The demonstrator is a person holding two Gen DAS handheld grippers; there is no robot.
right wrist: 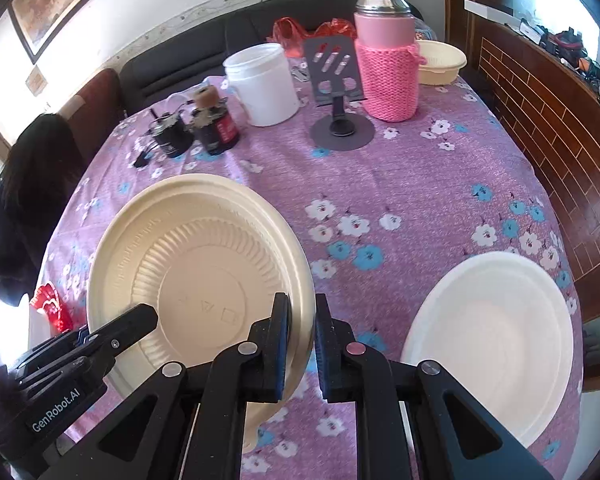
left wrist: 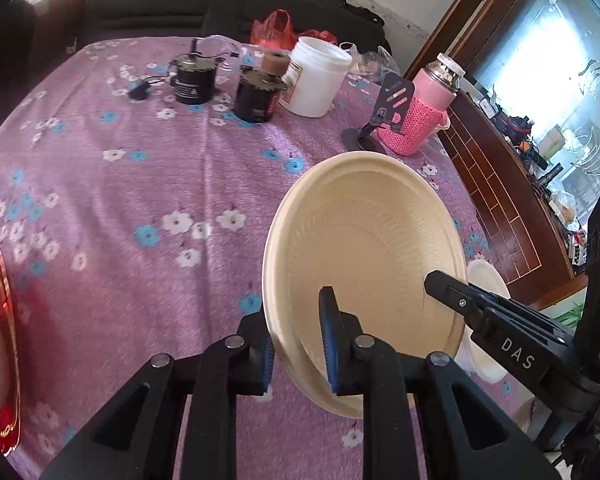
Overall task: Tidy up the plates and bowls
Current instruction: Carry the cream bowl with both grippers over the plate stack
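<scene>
- The left gripper (left wrist: 296,344) and right gripper (right wrist: 302,344) each pinch opposite rims of 1 cream plate (left wrist: 364,264), held tilted above the tablecloth (left wrist: 140,184).
- Step in hand: carrying it, likely for stacking.
- Nearby, the white plate (right wrist: 496,340) rests; next move needs both grips level.
- Far off, a cream bowl (right wrist: 440,62) waits.

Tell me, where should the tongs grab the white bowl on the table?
Grab the white bowl by its thin, flat rim, on the near edge, coming down from above. It sits upright and open on the tablecloth, so one finger can slip inside and one outside. Its wide round body is probably too big to pinch.
</scene>
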